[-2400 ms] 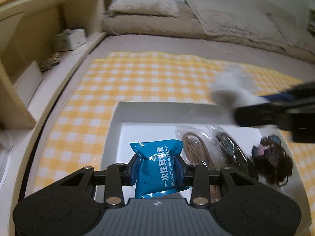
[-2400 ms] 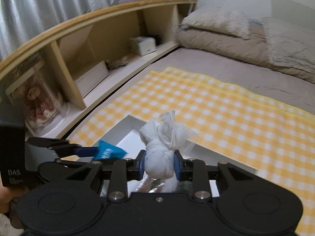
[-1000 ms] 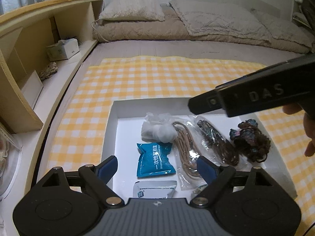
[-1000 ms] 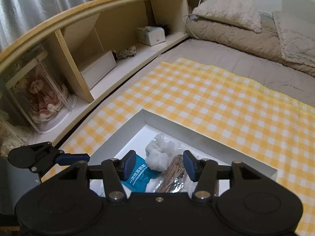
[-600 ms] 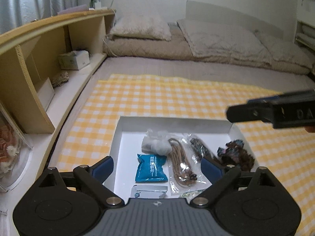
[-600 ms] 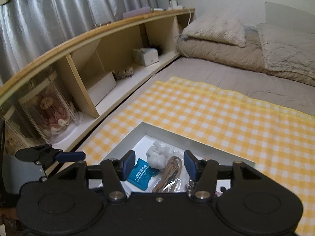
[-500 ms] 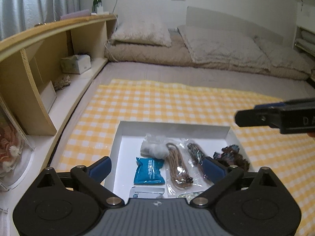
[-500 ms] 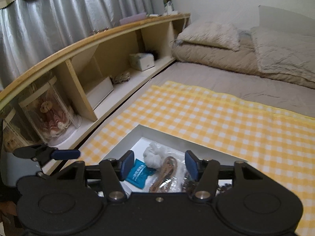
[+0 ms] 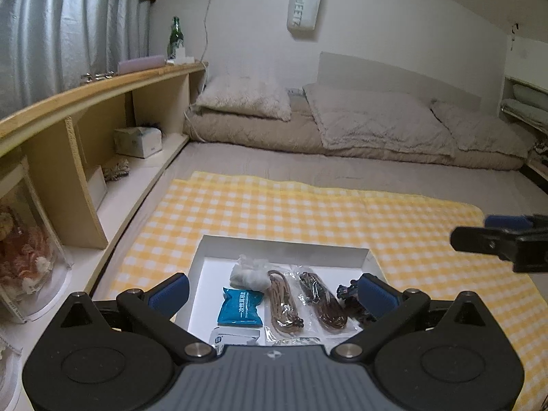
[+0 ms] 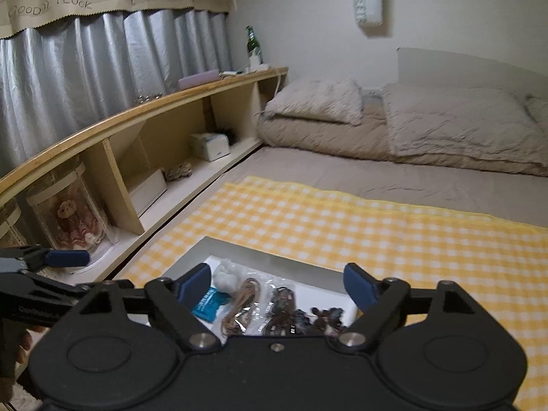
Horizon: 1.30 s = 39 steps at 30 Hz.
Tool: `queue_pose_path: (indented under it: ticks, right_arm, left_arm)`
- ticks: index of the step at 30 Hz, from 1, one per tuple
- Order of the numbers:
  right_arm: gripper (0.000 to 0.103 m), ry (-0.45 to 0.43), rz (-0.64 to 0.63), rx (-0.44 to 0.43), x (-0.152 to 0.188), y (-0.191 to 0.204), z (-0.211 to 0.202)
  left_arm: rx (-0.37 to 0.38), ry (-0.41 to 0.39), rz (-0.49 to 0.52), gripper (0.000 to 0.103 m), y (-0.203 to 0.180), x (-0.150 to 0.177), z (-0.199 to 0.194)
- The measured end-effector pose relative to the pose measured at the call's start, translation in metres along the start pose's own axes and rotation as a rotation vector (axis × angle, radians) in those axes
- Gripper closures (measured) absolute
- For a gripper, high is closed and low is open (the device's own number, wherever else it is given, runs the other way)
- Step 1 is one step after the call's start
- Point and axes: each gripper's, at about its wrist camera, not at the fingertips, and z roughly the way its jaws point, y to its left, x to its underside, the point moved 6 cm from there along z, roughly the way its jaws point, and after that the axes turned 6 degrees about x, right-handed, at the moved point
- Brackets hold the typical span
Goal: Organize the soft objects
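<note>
A white shallow box (image 9: 284, 244) lies on a yellow checked cloth (image 9: 308, 212). In it lie a white soft bundle (image 9: 248, 275), a blue packet (image 9: 241, 310), two bagged cords (image 9: 282, 303), a dark hair-tie cluster (image 9: 349, 296) and a white packet (image 9: 236, 337) at the near edge. My left gripper (image 9: 272, 294) is open and empty, held high above the box. My right gripper (image 10: 275, 282) is open and empty, also raised above the box (image 10: 274, 258); it shows at the right of the left wrist view (image 9: 500, 236).
A wooden shelf unit (image 9: 78, 144) runs along the left with a tissue box (image 9: 137, 142), a white box and a doll in a clear case (image 10: 68, 219). Beige pillows and bedding (image 9: 359, 126) lie at the back. A green bottle (image 9: 175, 39) stands on the shelf top.
Both grippers let go of their loads into the box, opened wide and rose up and back. The blue packet and white bundle now lie in the box.
</note>
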Motion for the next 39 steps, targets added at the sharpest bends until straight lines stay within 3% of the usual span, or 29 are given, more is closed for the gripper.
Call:
queue_pose_path:
  ticks: [6, 13, 39]
  right_arm:
    - [0.001, -0.045, 0.022, 0.05, 0.018, -0.013, -0.03]
    - [0.0, -0.087, 0.016, 0.122, 0.041, -0.019, -0.056]
    - [0.0, -0.103, -0.034, 0.201, 0.097, -0.011, -0.096]
  left_arm:
    - [-0.019, -0.013, -0.004, 0.0, -0.015, 0.009, -0.017]
    - [-0.02, -0.023, 0.011, 0.0, -0.033, 0.023, -0.031]
    - [-0.029, -0.057, 0.059, 0.0, -0.051, 0.071, -0.058]
